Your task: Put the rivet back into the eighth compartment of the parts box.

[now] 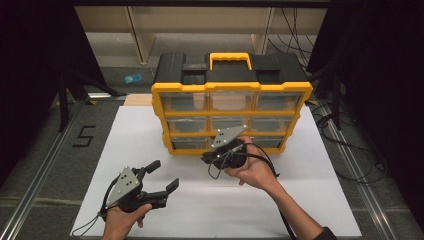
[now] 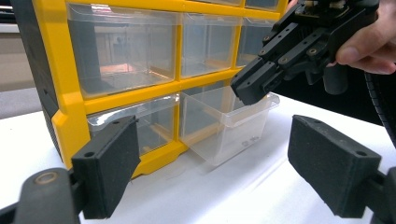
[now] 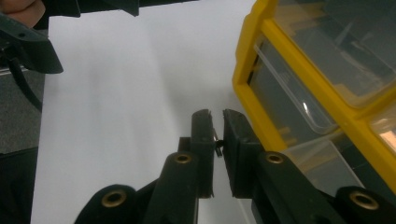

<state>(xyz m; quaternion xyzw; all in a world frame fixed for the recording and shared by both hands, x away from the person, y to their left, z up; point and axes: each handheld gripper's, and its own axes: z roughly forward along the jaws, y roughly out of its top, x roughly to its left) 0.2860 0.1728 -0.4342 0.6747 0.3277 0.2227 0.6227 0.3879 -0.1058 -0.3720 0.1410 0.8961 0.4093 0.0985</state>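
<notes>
Organizer [image 1: 231, 85] at board [image 1: 130, 145] rear; mid btm drawer [image 2: 224, 123] pulled out.

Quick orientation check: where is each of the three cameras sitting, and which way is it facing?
High view: above the person's side, looking forward and down on the white table and yellow organizer; both forearms and hands enter from below.
Left gripper view: rides the left gripper, open jaws facing the pulled-out clear drawer.
Right gripper view: rides the right gripper, jaws nearly together, organizer at its right.
Shared: both gripper views see the organizer; the left gripper view catches the right gripper.
</notes>
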